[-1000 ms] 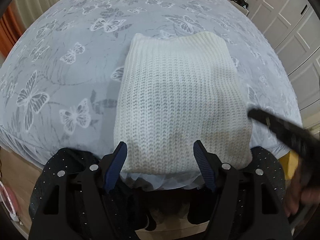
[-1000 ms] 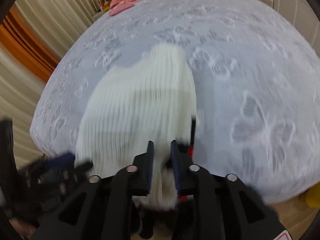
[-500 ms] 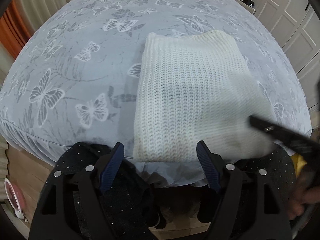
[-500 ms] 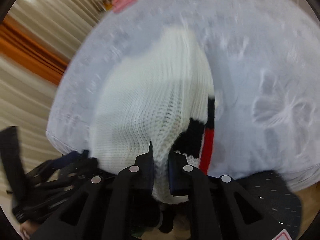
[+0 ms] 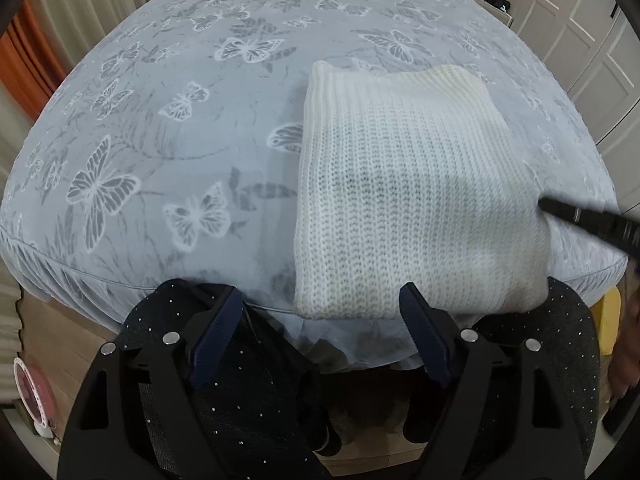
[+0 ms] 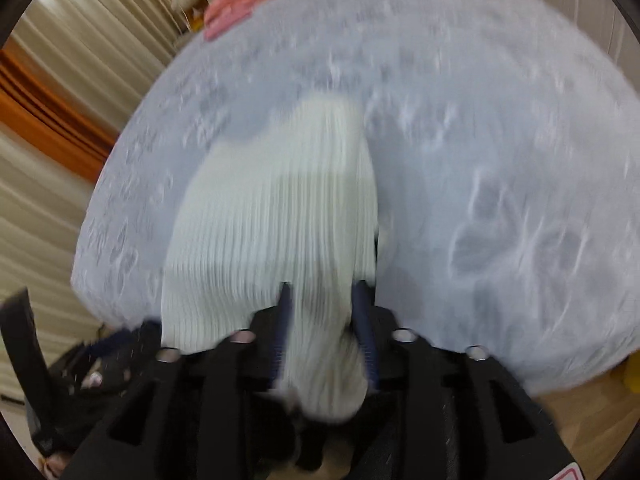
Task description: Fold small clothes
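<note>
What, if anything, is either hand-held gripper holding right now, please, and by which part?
Nothing is firmly held. The left hand-held gripper is open and empty. The right hand-held gripper has just been opening around the white knit garment's near edge.

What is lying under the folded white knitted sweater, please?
The white knitted sweater lies flat on the grey butterfly-print bedspread, near its front edge. Only bedspread shows around it; whatever is beneath or folded inside the sweater is covered.

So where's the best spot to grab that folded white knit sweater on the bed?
Probably the near edge of the white sweater, which overhangs the bed; come from the bed's front edge. The layers there are stacked, giving the left gripper a thick lip.
</note>
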`<state>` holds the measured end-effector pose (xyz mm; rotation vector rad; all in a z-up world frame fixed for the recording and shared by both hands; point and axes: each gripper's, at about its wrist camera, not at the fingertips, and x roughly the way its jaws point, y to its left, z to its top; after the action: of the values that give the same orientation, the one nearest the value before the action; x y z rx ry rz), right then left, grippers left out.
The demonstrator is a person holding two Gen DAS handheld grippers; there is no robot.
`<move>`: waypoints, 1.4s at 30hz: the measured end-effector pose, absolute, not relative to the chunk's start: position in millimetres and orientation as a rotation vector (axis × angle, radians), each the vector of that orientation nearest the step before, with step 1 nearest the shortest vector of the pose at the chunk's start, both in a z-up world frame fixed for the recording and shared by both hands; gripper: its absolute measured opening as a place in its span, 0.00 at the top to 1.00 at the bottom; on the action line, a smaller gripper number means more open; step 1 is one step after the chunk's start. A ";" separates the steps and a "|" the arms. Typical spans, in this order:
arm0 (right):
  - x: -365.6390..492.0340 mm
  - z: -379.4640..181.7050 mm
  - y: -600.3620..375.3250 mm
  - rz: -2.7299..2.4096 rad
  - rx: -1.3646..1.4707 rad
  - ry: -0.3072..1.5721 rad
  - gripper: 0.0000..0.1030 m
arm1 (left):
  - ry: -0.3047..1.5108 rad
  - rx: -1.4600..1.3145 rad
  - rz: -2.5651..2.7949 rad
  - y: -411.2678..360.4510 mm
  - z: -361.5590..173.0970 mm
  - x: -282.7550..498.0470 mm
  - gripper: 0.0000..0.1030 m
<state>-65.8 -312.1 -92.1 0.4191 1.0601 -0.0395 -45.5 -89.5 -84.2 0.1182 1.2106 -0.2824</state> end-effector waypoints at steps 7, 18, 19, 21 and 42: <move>-14.3 -140.0 -318.0 0.024 0.466 1.171 0.82 | 1.231 0.058 -0.288 -86.9 -81.9 -36.7 0.24; -24.3 -141.8 -328.8 -0.029 0.356 1.110 0.63 | 1.201 0.035 -0.325 -91.3 -78.0 -21.1 0.22; -26.3 -136.5 -332.2 -0.037 0.381 1.091 0.56 | 1.202 0.002 -0.338 -90.0 -76.6 -17.2 0.19; -29.7 -128.1 -339.9 -0.042 0.441 1.061 0.49 | 1.206 -0.078 -0.349 -85.9 -73.3 -6.3 0.17; -8.8 -188.6 -349.4 0.110 0.781 1.119 0.13 | 1.267 -0.127 -0.319 -111.0 -102.3 54.2 0.10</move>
<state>-8.8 -349.4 -188.6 0.7812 1.1190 0.1100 54.2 -111.0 -102.3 -0.1268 1.2671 -0.3188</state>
